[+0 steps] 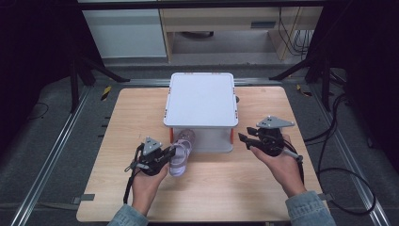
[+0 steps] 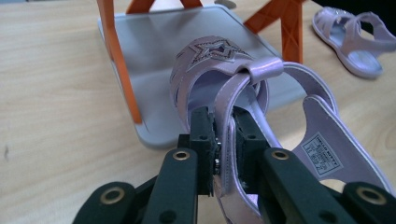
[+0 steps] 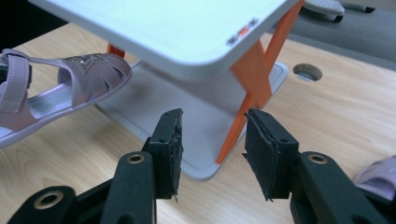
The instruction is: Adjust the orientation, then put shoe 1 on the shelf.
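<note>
The left gripper (image 2: 223, 140) pinched the back strap of a lilac sandal (image 2: 233, 84), its toe at the near edge of the rack's (image 1: 202, 99) lower shelf. The right gripper (image 3: 212, 149), right of the rack, stood part open on nothing; a second sandal (image 2: 350, 39) lay on the table (image 1: 235, 188).

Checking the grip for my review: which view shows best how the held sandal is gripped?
The left gripper view: the left tool pinches the held sandal by its heel strap. The high view shows it small; the right gripper view shows its side.

A white two-tier rack (image 1: 202, 101) on orange legs (image 3: 247, 88) stands mid-counter (image 1: 117, 141); a second lilac sandal (image 2: 352, 39) lies flat beside it.
</note>
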Tool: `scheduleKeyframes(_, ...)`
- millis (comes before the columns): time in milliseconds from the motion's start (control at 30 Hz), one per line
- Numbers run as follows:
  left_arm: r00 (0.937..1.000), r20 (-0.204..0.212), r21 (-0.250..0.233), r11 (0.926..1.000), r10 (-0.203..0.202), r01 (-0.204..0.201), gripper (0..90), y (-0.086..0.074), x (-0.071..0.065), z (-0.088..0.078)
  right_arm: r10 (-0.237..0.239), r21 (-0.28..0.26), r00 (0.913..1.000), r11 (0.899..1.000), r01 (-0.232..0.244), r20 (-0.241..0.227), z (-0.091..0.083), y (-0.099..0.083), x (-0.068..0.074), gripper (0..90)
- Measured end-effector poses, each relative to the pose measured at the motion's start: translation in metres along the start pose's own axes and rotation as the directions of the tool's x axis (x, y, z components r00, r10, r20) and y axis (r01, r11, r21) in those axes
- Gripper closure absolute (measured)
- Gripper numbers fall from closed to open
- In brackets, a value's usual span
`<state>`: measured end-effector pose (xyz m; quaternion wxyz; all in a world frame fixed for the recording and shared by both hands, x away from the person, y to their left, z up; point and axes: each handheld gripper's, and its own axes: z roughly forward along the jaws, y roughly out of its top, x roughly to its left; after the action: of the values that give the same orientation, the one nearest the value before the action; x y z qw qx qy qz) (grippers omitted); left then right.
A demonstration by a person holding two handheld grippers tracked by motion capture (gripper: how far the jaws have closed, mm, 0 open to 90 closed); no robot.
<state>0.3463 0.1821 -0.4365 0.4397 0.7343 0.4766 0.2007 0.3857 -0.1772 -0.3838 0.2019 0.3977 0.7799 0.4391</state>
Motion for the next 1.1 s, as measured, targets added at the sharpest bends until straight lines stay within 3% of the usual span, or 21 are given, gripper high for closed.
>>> scheduleKeyframes(267, 0.9995, -0.03, -0.007, 1.0, -0.001, 0.001, 80.1, 0.007, 0.0, 0.019, -0.016, -0.04, 0.9997, 0.999, 0.016, -0.017, -0.001, 0.03, 0.002, 64.4)
scheduleKeyframes(500, 0.9989, -0.046, -0.005, 1.0, -0.001, 0.001, 80.1, 0.003, -0.003, 0.033, -0.034, -0.038, 0.9982, 0.999, 0.032, -0.05, 0.015, 0.048, 0.005, 75.6)
scheduleKeyframes(800, 0.9977, -0.067, -0.008, 1.0, 0.0, -0.001, 80.1, -0.003, -0.007, 0.05, -0.033, -0.014, 0.9965, 0.999, 0.032, -0.077, 0.043, 0.052, 0.005, 81.1)
scheduleKeyframes(900, 0.9955, -0.094, -0.013, 0.9999, 0.009, -0.01, 80.1, -0.004, -0.007, 0.055, -0.022, -0.016, 0.9974, 1.0, 0.021, -0.069, 0.047, 0.055, 0.002, 80.9)
scheduleKeyframes(1100, 0.9928, -0.117, -0.021, 0.9995, -0.025, 0.022, 79.9, -0.004, -0.003, 0.065, -0.036, -0.019, 0.9972, 0.999, 0.035, -0.066, 0.049, 0.055, 0.002, 81.3)
